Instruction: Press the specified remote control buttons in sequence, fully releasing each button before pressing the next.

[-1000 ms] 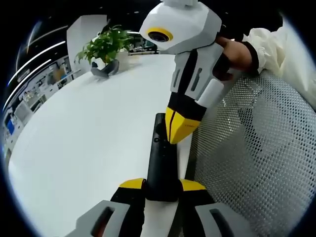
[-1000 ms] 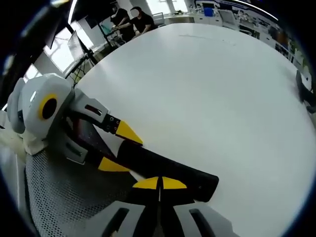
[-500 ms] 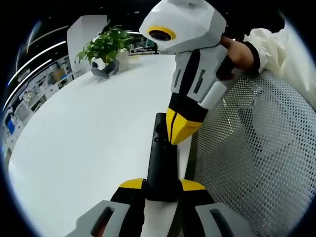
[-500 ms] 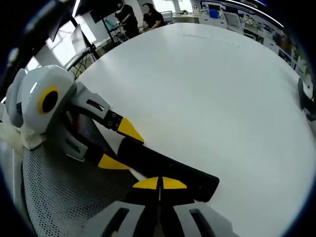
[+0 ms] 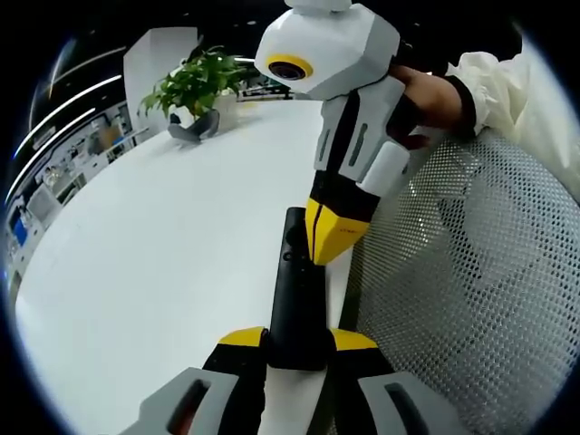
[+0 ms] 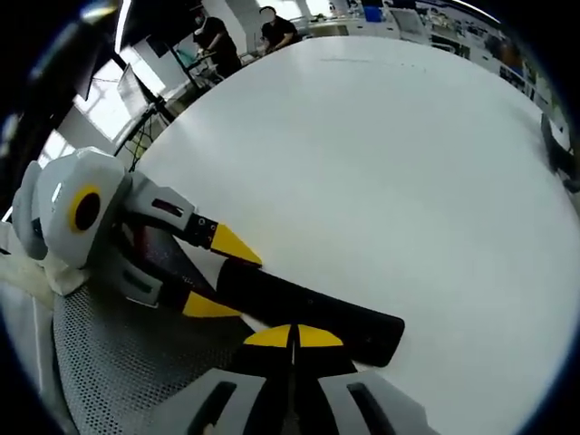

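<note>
- Barely anything has shifted: left claw (image 5: 297,340) still clamps the black remote (image 5: 295,290) over the white worktop (image 5: 163,245) edge.
- Right claw (image 5: 328,237), jaws together, presses a top button; next, lift fully clear.

Table: large white round top (image 5: 154,236), spanning the left and middle of the left gripper view and most of the right gripper view (image 6: 390,163).
Plant: green leafy potted plant (image 5: 195,82), upper left of the left gripper view, at the table's far edge.
Mesh surface: white perforated mesh (image 5: 471,272), right side of the left gripper view; lower left of the right gripper view (image 6: 109,362).
People: two dark-clothed people (image 6: 240,36) beyond the table, top of the right gripper view.
</note>
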A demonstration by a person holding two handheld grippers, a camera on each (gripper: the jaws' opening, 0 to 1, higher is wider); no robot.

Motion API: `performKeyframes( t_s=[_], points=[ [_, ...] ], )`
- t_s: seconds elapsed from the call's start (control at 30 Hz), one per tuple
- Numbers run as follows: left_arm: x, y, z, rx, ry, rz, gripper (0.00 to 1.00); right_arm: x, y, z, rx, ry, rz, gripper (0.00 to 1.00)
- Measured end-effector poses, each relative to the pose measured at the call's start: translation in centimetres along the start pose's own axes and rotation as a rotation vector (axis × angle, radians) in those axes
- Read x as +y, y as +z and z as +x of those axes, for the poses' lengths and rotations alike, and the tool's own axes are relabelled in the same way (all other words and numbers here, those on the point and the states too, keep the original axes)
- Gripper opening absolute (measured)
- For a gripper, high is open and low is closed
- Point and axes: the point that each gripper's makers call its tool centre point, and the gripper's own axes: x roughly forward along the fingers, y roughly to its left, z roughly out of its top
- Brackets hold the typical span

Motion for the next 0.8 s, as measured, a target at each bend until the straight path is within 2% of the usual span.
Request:
performKeyframes(
  t_s=[0.33, 0.53, 0.7, 0.8],
  points=[
    [0.0, 0.06, 0.04, -0.001, -0.001, 0.004, 0.25, -0.03, -0.11, 0.06, 0.0, 0.049, 0.072, 0.0],
    [0.02, 0.08, 0.06, 0.001, 0.0, 0.005, 0.25, 0.15, -0.11, 0.07, 0.003, 0.038, 0.043, 0.0],
    [0.02, 0.09, 0.06, 0.0, 0.002, 0.003, 0.25, 0.01, 0.03, -0.07, 0.006, 0.049, 0.088, 0.0],
    [-0.03, 0.13, 0.07, -0.002, -0.001, 0.009, 0.25, 0.13, 0.04, -0.1, 0.006, 0.05, 0.084, 0.0]
  ],
)
